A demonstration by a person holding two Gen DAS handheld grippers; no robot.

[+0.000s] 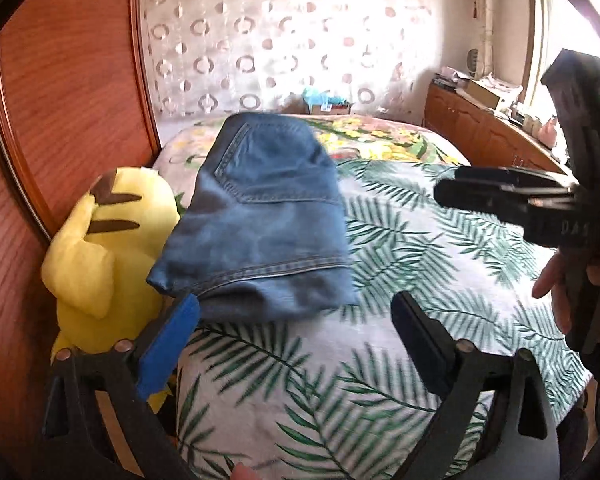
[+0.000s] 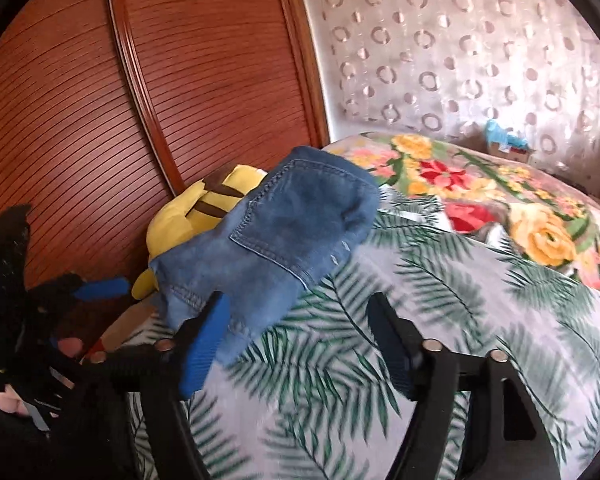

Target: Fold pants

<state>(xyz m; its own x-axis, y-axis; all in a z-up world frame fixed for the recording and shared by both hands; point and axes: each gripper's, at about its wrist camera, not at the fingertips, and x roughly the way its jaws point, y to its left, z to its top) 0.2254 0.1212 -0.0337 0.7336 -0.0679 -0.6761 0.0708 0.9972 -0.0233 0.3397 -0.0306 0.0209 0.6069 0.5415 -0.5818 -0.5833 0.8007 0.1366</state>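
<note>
The blue jeans [image 1: 260, 220] lie folded into a compact stack on the palm-leaf bedspread [image 1: 340, 380], back pocket up, leaning against a yellow plush toy. My left gripper [image 1: 296, 304] stands open just short of the stack's near edge, with nothing between its blue pads. From the right wrist view the jeans [image 2: 284, 232] lie ahead and to the left. My right gripper [image 2: 298, 300] is open over the bedspread [image 2: 380, 380], its left finger [image 2: 204, 344] overlapping the denim's near corner without gripping it. Each gripper shows in the other's view, at the frame edge.
The yellow plush toy [image 1: 100, 248] sits between the jeans and a slatted wooden panel [image 1: 60, 120]. A floral blanket [image 2: 500, 208] covers the far part of the bed. A wooden cabinet [image 1: 480, 128] with clutter stands at the right, by a patterned curtain [image 1: 280, 40].
</note>
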